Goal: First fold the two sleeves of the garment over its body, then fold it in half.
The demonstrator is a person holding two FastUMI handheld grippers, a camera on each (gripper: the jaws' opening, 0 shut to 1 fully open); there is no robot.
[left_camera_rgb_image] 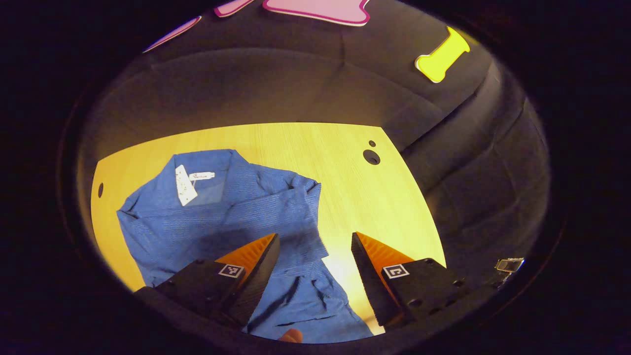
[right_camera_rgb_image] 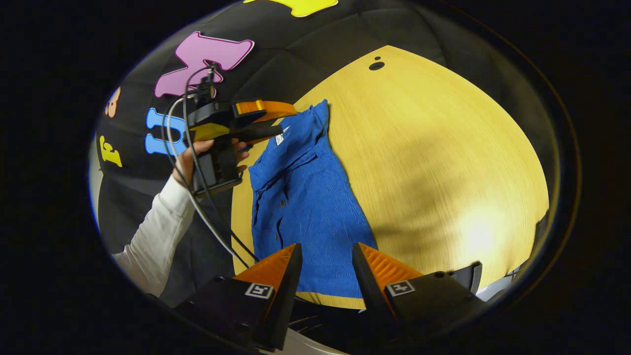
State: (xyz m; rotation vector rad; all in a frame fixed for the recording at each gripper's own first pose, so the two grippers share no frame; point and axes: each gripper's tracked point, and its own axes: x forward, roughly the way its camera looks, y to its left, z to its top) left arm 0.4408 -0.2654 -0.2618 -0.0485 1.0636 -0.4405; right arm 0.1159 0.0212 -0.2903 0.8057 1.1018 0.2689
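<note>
In the right gripper view, the right gripper (right_camera_rgb_image: 323,276) is hovering with its fingers apart and nothing between them, just above the near hem of the blue garment (right_camera_rgb_image: 308,207). The garment is lying flat on the wooden table (right_camera_rgb_image: 443,158), buttons up, running lengthwise away from this gripper toward its collar. Farther off, a hand (right_camera_rgb_image: 190,158) in a white sleeve (right_camera_rgb_image: 155,236) is holding the left gripper (right_camera_rgb_image: 268,118) up near the collar end.

In the left gripper view, the left gripper (left_camera_rgb_image: 315,251) is hanging over the garment (left_camera_rgb_image: 222,217) with its fingers spread wide and gripping nothing. A white label (left_camera_rgb_image: 185,185) is showing inside the collar, which lies at the far end of the cloth in this view. Cloth is lying doubled over the body on both sides, so the outline is reading as a narrow rectangle.

Judgement: the sleeve folds appear done, and the halving fold is the step now in hand. The next move is calling for both grippers to clamp onto one end of the garment, at its two corners, and carry that end over to meet the other without dragging the tucked sleeves loose. Neither gripper is positioned on a corner yet.
</note>
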